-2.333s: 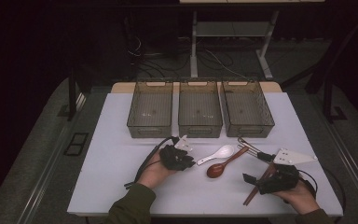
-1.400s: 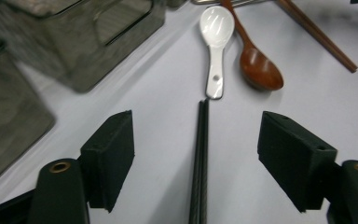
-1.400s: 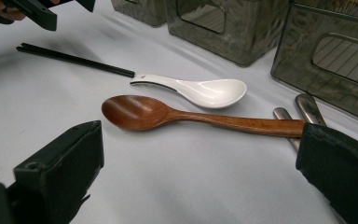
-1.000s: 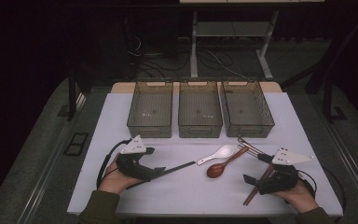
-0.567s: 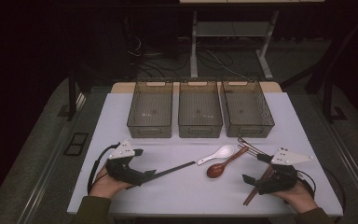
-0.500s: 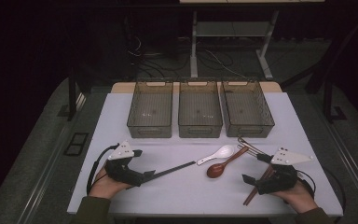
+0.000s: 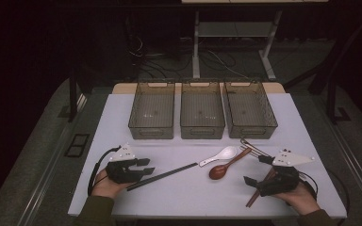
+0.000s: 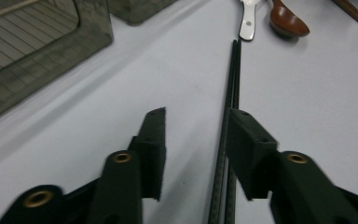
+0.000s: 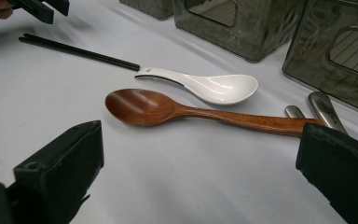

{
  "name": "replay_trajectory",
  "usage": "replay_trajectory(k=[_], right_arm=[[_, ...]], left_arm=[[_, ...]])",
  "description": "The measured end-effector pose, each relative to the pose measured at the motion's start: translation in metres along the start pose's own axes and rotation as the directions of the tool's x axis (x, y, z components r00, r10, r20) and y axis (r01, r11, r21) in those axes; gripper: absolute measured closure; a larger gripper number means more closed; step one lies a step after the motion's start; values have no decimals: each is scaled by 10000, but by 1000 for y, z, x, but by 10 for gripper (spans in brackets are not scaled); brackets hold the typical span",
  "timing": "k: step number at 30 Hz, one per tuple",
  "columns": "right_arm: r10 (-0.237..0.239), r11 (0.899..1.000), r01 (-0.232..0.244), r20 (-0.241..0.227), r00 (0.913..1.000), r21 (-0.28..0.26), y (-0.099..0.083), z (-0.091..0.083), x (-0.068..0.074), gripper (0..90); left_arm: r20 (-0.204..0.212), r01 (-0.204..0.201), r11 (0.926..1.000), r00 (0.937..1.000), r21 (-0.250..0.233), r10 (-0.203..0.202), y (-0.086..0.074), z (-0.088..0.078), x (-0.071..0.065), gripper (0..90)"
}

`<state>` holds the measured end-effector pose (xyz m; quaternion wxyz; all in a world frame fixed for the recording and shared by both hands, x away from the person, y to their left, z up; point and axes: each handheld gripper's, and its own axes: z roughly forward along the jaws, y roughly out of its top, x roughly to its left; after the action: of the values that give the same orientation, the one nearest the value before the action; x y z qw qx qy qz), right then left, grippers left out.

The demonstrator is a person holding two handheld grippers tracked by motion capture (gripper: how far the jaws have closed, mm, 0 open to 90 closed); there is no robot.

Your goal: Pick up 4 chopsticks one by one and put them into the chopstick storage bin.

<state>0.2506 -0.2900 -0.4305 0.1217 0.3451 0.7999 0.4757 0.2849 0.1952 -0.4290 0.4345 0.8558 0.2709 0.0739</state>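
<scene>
Since the earliest frame the left gripper has travelled from table centre toward 8 o'clock, and its jaws have just been closing around the near end of the black chopsticks; in the left gripper view the pair lies between the pads, touching the right-hand pad, with a clear gap to the other; the jaws are therefore narrowed but not yet pinching. The right gripper rests at 4 o'clock, jaws spread wide, nothing between them.

Step in hand, as judged: seizing the chopsticks for sorting; the next move calls for full closure on both sticks together, then a level lift, since a one-sided press could roll them apart.

Count, near to far: two black chopsticks; brown chopsticks under the right gripper, number not discernible; one wooden spoon; one white spoon; metal utensils, count unclear; three empty bins at 12 o'clock.
</scene>
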Motion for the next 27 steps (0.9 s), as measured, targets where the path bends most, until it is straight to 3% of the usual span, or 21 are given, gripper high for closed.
replay_trajectory(k=[8, 19, 27], right_arm=[[-20, 10000, 20, -35, 10000, 12, 0, 1, 0, 10], [1, 10000, -1, -14, 10000, 10, 0, 1, 0, 10], [0, 10000, 0, 7, 10000, -3, 0, 0, 0, 10]], left_arm=[[611, 21, 9994, 9981, 337, -42, -1, 10, -2, 754], [774, -200, 9963, 9969, 833, 136, -3, 21, -1, 790], [861, -230, 9957, 9962, 892, 153, -3, 23, -2, 794]])
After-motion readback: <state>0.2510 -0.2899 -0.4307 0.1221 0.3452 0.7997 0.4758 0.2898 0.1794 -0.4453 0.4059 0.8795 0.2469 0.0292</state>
